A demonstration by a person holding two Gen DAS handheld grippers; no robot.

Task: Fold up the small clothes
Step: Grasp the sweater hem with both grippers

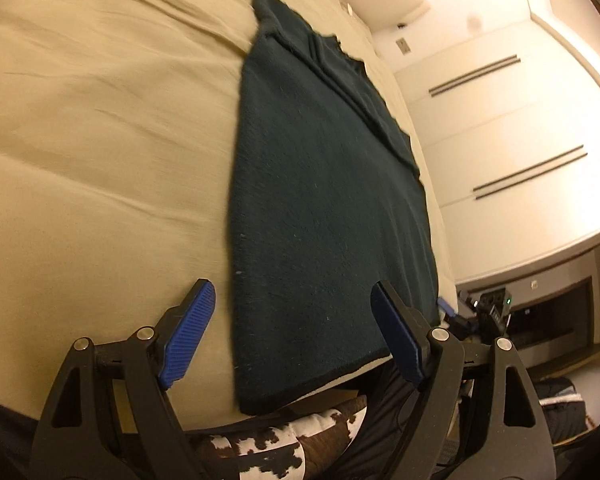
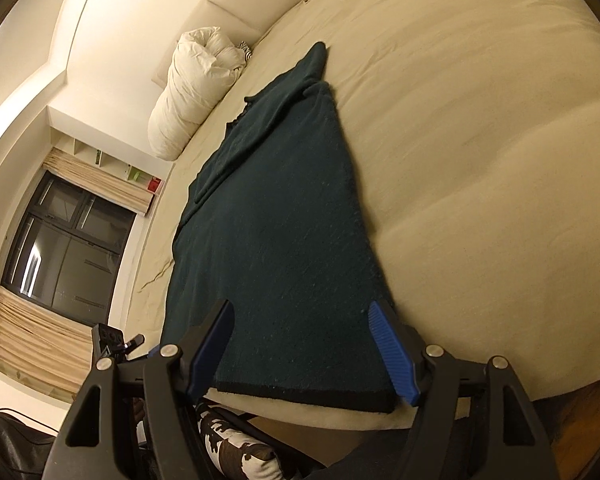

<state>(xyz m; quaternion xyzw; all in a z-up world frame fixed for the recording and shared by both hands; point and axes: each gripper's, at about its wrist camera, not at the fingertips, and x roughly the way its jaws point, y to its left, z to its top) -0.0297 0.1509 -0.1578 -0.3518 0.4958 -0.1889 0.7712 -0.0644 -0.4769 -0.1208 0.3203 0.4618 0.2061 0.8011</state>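
Two hand-held grippers, both spread, holding nothing.
We see the garment (image 1: 324, 200) flat on the bed (image 1: 100, 160), near hem at its edge; soft, limp knit, so we'd pinch near corners.

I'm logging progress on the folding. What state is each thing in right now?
Dark green garment: lying flat on the bed, partly folded, a layer doubled over along one side.
Left gripper: open, holding nothing.
Right gripper: open, over the garment's near edge, not gripping.
Bed sheet: spread, slightly wrinkled.
White duvet: bundled up.
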